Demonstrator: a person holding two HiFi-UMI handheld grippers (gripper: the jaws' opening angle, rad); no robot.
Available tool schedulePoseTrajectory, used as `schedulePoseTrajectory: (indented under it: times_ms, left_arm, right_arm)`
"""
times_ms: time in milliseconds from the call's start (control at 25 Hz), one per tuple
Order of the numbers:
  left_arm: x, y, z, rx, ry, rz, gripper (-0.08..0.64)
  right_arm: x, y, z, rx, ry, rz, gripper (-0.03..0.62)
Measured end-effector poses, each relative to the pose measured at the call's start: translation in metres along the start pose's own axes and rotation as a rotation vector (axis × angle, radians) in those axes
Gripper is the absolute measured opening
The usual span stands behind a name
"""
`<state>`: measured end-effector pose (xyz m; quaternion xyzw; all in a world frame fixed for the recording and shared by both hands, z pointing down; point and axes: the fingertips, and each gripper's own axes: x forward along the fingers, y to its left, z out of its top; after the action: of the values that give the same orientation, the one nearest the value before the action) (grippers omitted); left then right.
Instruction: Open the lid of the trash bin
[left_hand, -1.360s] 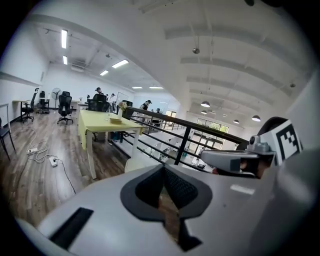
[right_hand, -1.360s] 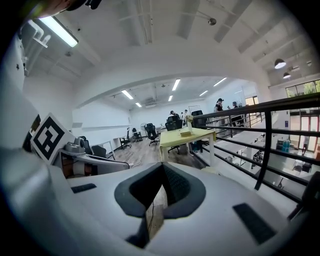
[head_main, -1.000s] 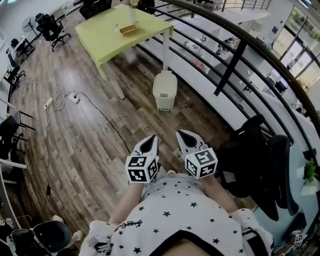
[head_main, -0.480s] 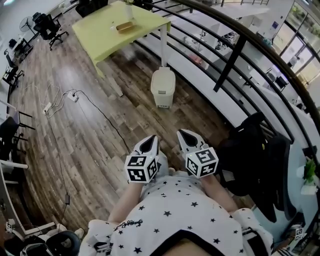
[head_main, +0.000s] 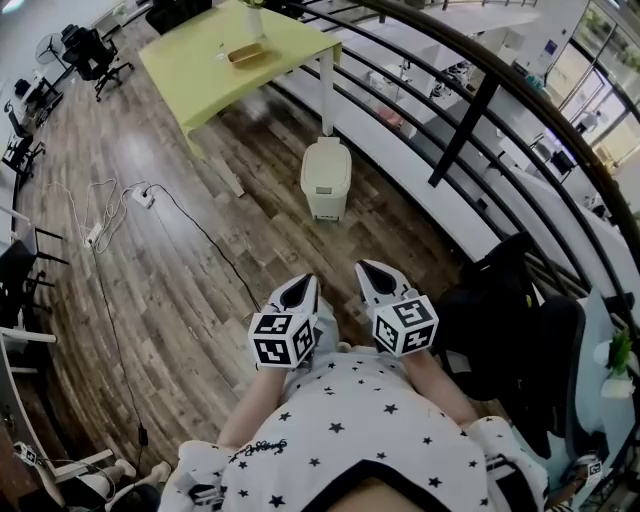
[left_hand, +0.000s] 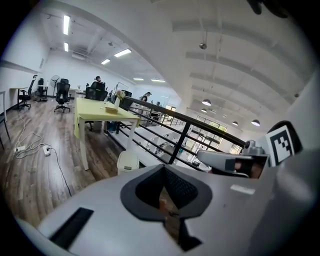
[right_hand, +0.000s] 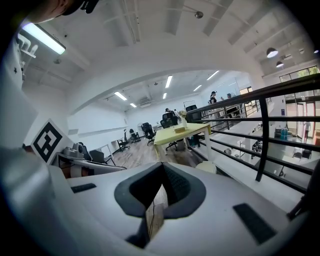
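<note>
1. Brown wood-plank floor (head_main: 180, 270): fills the head view from 7 to 12 o'clock and carries every item below.
2. Black metal railing (head_main: 470, 115): curved bars running from 12 to 4 o'clock. The bin stands just beside its base.
3. Yellow-green rectangular table (head_main: 215, 70): at 11 o'clock from the bin, with one white leg near the bin's back.
4. Cream plastic trash bin (head_main: 326, 178): the task's object, upright, with its lid down. It is at 12 o'clock from both grippers and well apart from them, and shows small in the left gripper view (left_hand: 127, 161) and the right gripper view (right_hand: 206, 166).
5. Left gripper (head_main: 298, 284): jaws clenched together with nothing between them, held at the person's waist.
6. Right gripper (head_main: 369, 273): likewise clenched and empty, at 3 o'clock from the left one.
7. Black cable (head_main: 200, 235): trails across the floor at 9 o'clock from the bin.
8. Handling note: the approach comes first. It is probably best to walk in clear of the cable, lower one gripper, and meet the lid's free edge from the front.
9. Not legible: the hinge side, the lid seam, and whether there is a pedal or push panel. The bin's far side is hidden.
</note>
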<state>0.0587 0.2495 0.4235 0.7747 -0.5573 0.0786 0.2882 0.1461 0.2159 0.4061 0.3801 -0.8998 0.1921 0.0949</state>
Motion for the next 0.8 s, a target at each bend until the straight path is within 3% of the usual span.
schedulePoseTrajectory:
  times_ms: [800]
  left_arm:
    - [0.11, 0.069, 0.108, 0.03, 0.035, -0.039, 0.012]
  right_arm:
    - [0.125, -0.054, 0.079, -0.004, 0.025, -0.019, -0.006]
